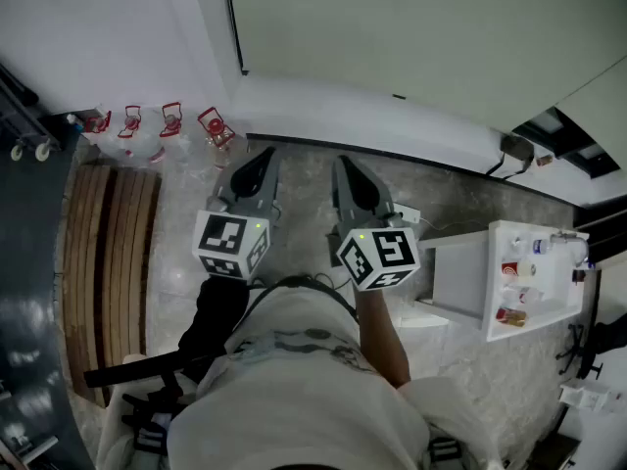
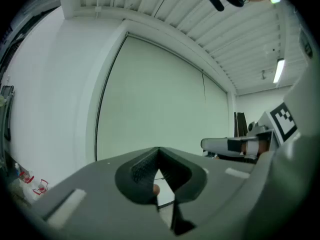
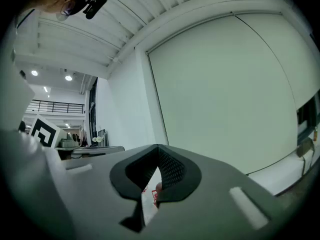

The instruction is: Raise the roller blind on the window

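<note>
Grippers sit close in front of the person's chest, side by side and level. The left gripper (image 1: 265,158) has its jaws pinched together on nothing, and the right gripper (image 1: 345,164) is likewise clenched and empty. Beyond them runs the white windowsill (image 1: 372,106), and above it the roller blind (image 1: 411,27) hangs right down to the sill. By my reading the task is at its approach step, with the blind untouched. The next move calls for finding its cord or chain, which I cannot make out, then parting one claw and closing on it.
</note>
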`<move>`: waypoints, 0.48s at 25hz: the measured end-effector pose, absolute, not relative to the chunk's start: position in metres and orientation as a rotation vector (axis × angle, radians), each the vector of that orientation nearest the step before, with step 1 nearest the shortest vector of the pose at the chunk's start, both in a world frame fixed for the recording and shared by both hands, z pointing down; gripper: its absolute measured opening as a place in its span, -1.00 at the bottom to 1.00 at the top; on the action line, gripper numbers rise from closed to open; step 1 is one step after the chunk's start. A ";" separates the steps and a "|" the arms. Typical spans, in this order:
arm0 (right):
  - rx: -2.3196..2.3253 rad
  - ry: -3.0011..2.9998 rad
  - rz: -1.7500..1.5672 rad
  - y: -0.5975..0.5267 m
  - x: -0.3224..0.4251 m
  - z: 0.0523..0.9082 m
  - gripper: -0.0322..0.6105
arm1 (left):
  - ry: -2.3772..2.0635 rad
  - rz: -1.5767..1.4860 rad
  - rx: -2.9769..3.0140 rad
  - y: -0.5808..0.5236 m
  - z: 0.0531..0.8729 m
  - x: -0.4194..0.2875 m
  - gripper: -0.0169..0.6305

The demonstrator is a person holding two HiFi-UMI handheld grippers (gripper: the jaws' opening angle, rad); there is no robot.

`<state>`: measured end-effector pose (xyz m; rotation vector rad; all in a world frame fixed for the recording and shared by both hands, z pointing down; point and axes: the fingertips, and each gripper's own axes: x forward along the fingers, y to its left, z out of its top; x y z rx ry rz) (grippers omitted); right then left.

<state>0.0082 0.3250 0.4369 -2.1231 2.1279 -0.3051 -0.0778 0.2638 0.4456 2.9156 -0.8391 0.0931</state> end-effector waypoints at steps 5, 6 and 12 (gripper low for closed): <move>-2.116 2.143 -0.311 0.332 0.020 0.440 -0.90 | -0.839 0.097 2.910 0.273 0.449 -0.062 -0.96; -2.116 2.147 -0.314 0.334 0.022 0.442 -0.90 | -0.839 0.099 2.908 0.275 0.450 -0.059 -0.96; -2.091 2.181 -0.347 0.348 0.038 0.452 -0.90 | -0.858 0.131 2.883 0.289 0.462 -0.041 -0.96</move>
